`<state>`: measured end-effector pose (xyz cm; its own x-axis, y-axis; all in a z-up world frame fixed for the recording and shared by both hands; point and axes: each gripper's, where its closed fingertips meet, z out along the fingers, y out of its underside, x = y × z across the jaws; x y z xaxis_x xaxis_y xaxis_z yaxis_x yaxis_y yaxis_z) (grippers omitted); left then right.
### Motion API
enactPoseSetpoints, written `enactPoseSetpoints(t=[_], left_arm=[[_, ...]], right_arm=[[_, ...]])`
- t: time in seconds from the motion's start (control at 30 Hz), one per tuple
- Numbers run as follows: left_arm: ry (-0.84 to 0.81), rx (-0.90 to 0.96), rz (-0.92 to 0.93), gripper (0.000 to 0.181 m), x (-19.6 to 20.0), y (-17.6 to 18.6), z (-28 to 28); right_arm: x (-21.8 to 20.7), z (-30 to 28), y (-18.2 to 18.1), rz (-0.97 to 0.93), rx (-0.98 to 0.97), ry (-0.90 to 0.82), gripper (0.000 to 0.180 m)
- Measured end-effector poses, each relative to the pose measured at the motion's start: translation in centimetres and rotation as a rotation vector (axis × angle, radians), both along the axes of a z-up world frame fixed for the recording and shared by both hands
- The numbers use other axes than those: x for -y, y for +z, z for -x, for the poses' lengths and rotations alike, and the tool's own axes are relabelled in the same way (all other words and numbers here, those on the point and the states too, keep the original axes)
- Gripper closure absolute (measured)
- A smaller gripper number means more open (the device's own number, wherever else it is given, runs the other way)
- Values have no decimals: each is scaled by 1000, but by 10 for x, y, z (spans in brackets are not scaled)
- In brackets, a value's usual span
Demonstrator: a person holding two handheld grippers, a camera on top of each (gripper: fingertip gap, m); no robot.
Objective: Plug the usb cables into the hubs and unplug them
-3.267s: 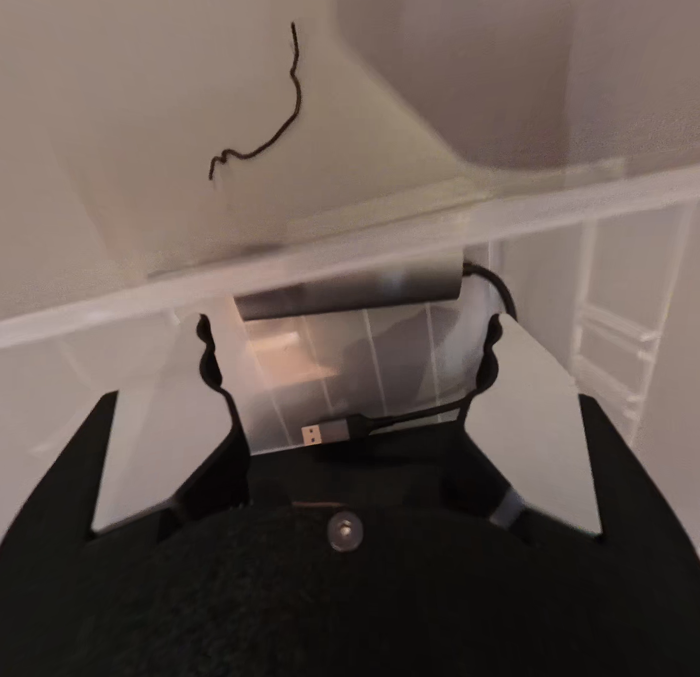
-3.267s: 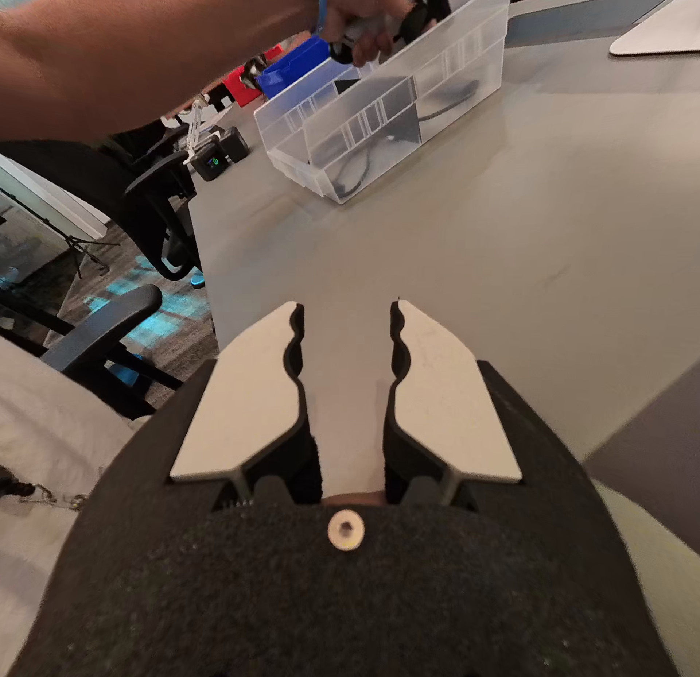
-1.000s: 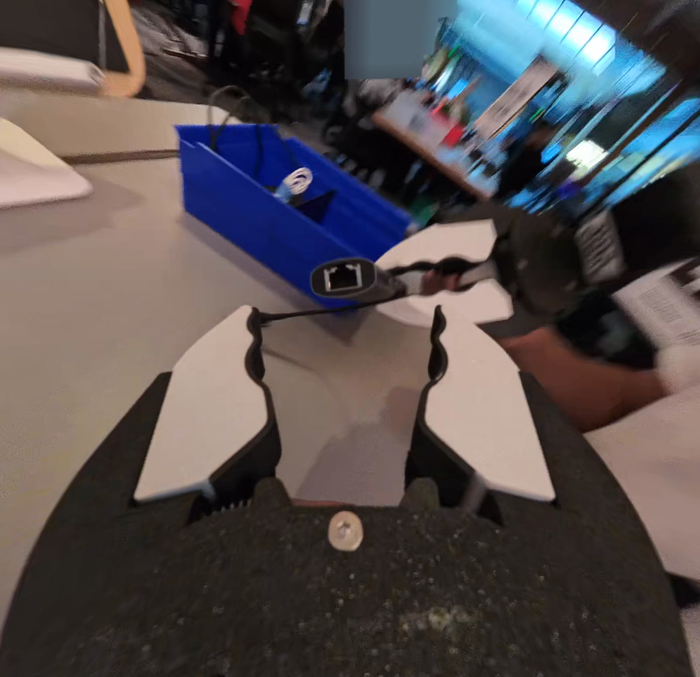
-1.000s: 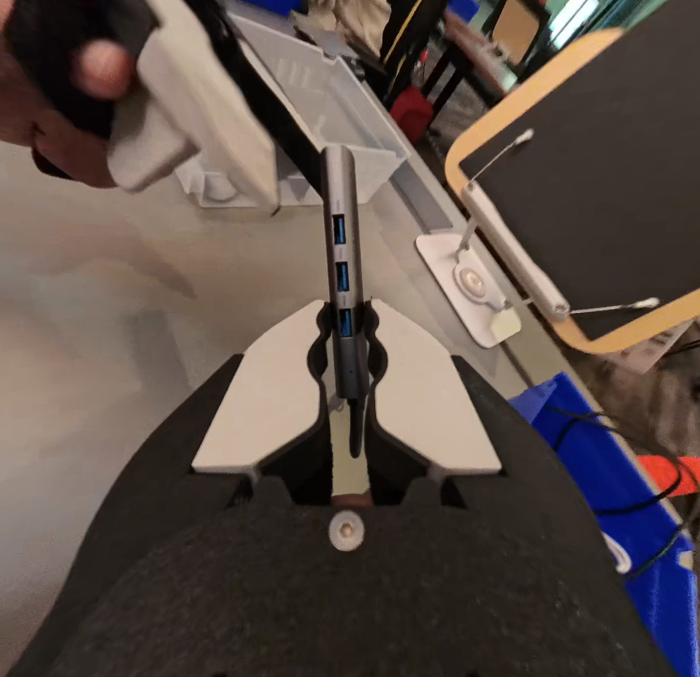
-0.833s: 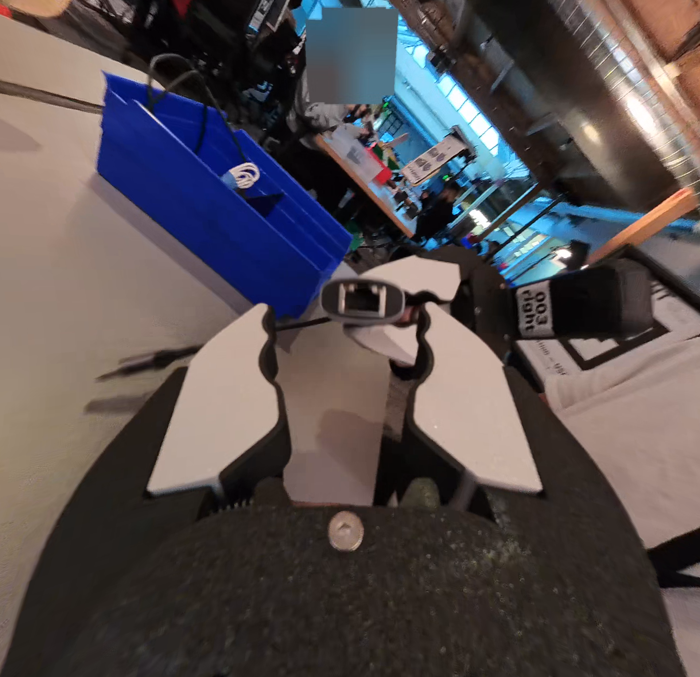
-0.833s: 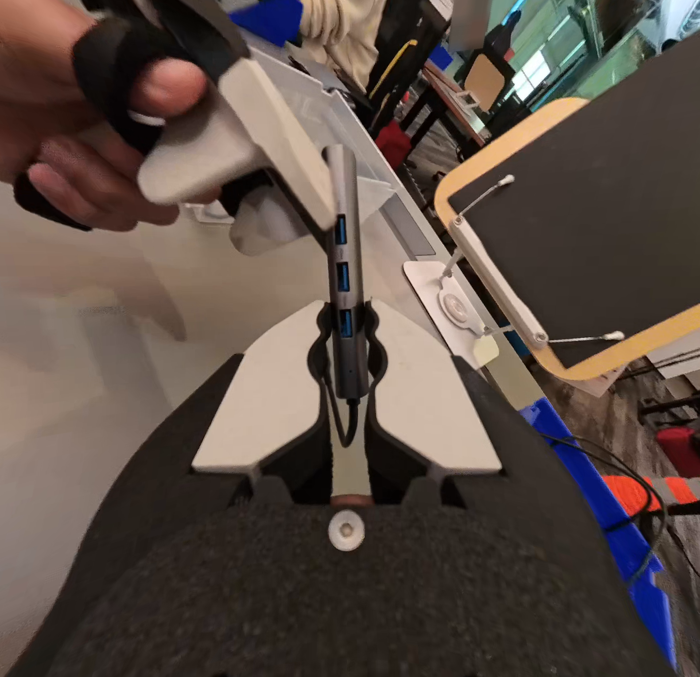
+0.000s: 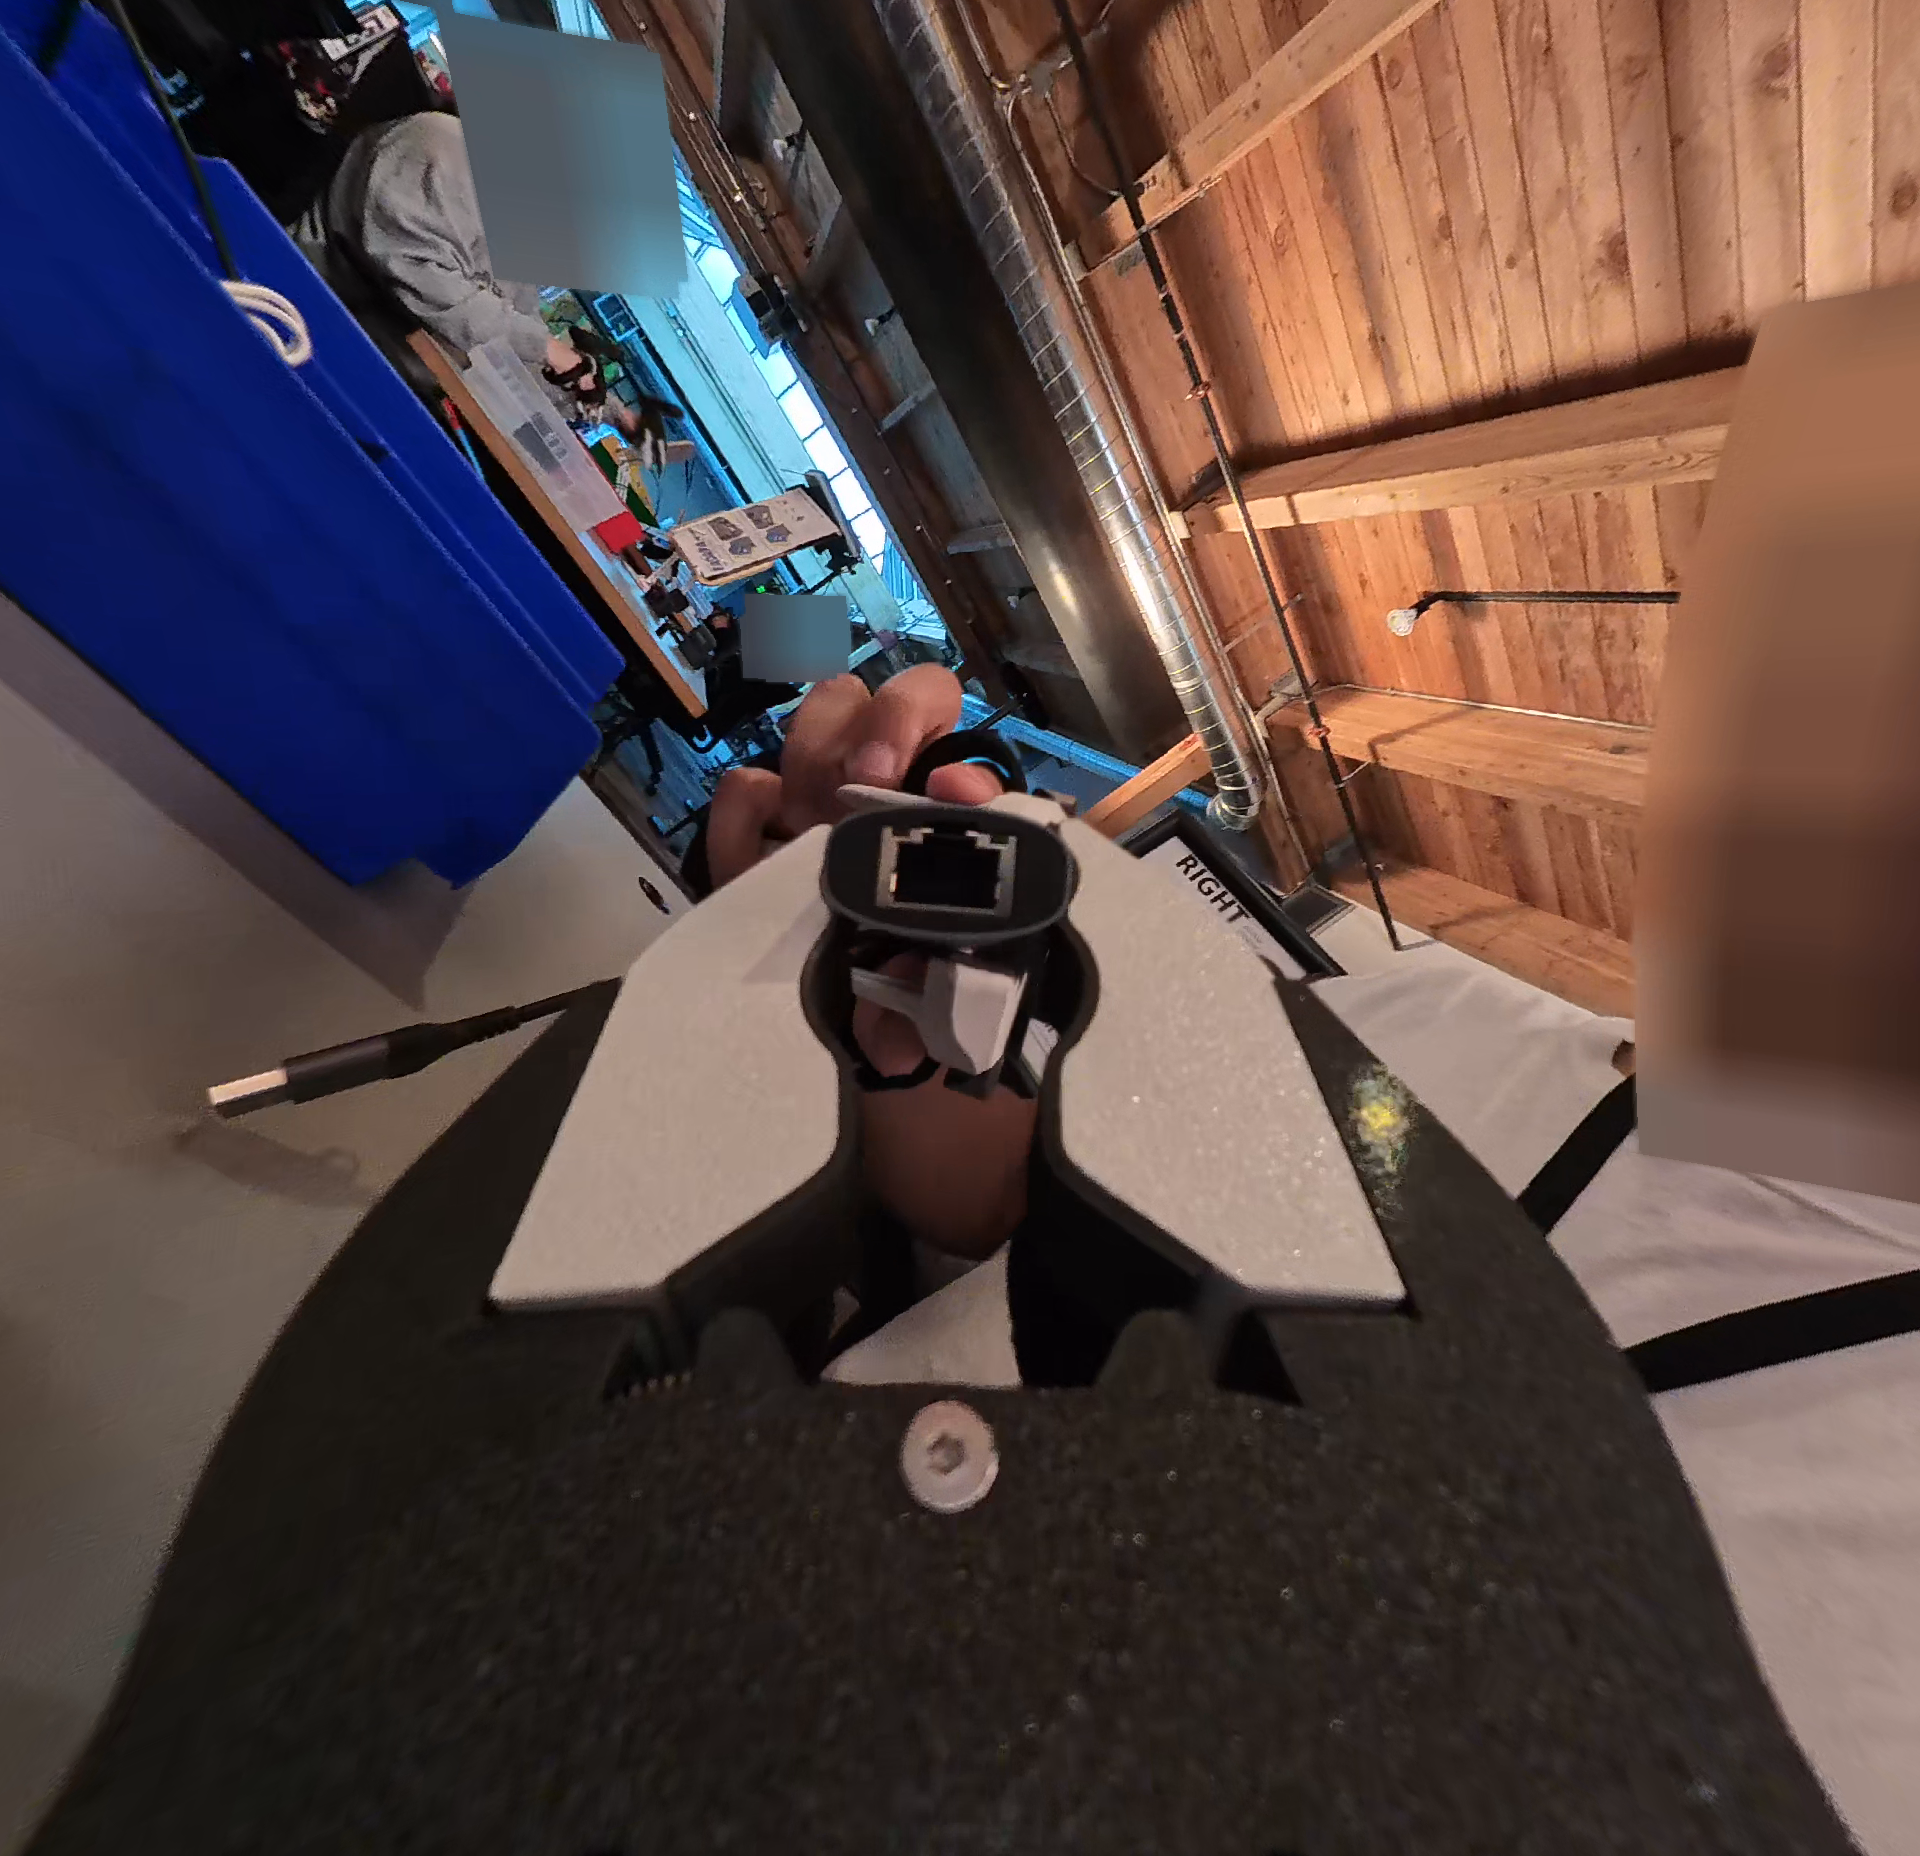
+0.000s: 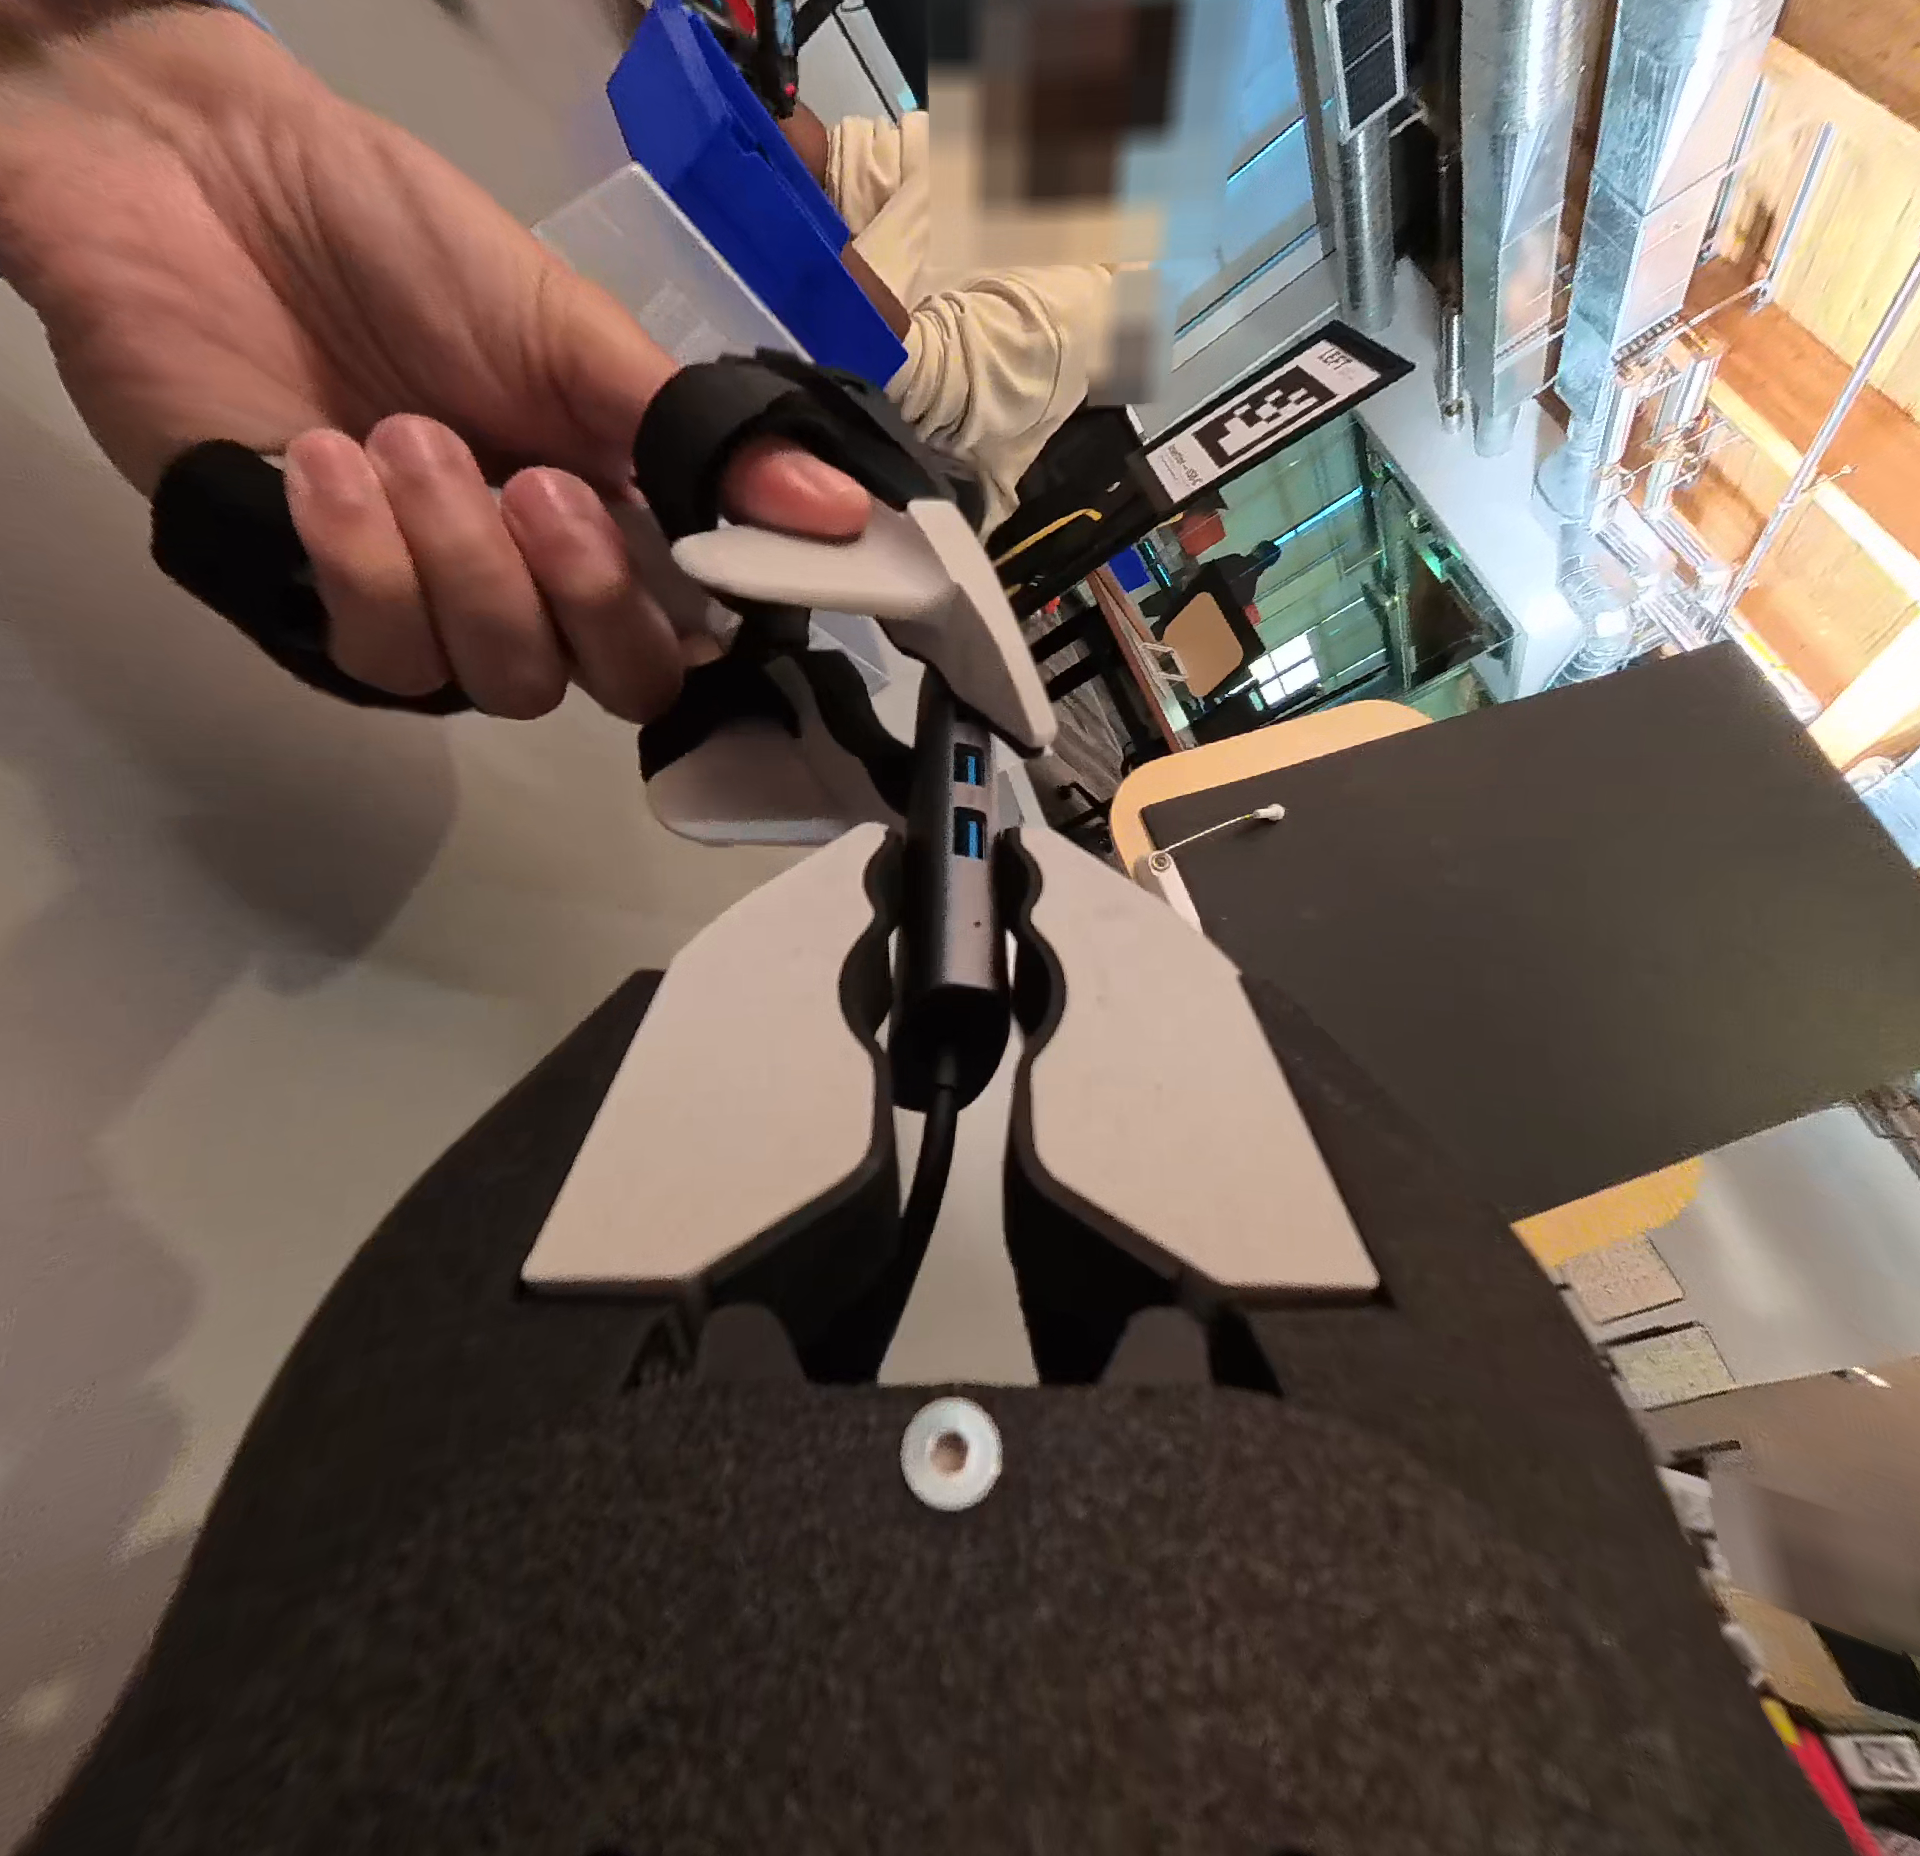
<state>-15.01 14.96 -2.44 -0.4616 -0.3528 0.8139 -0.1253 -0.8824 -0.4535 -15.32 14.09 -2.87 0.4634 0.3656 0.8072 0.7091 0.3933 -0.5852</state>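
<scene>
1. The right gripper (image 8: pixel 948 913) was clamped on the cable end of the grey hub (image 8: pixel 951 933) (held clear of the table (image 8: pixel 312 1027)).
2. The left gripper (image 7: pixel 948 933) was clenched on the hub's far end, its network port (image 7: pixel 948 876) facing the camera.
3. The hub's own USB plug (image 7: pixel 260 1087) hung left of the hub, above the table.
4. A blue bin (image 7: pixel 239 580) stood beyond the hub.

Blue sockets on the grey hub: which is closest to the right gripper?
The lower blue socket, at the fingertips of the right gripper; the upper blue socket on the grey metal hub sits beside the left gripper.
</scene>
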Motion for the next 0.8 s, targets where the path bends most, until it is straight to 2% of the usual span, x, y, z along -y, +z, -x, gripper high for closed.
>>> enactPoseSetpoints(t=[0.37, 0.43, 0.47, 0.53, 0.67, 0.8], left_arm=[[19, -35, 18, 148, -6, -8, -9], [72, -183, -158, 146, -5, -30, -10], [120, -306, -310, 136, -2, -48, -6], [241, -451, -527, 138, 7, -68, 11], [346, -599, -745, 133, 39, -91, 56], [489, -733, -866, 130, 38, -105, 103]], right_arm=[[-15, -5, -8, 109, -9, 2, 162], [-29, -15, -9, 92, 19, -50, 162], [-38, -22, -5, 83, 6, -71, 162], [-57, -34, 10, 46, -54, -101, 162], [-99, -27, 17, -24, 40, -175, 162], [-140, 8, -26, -16, 181, -151, 162]])
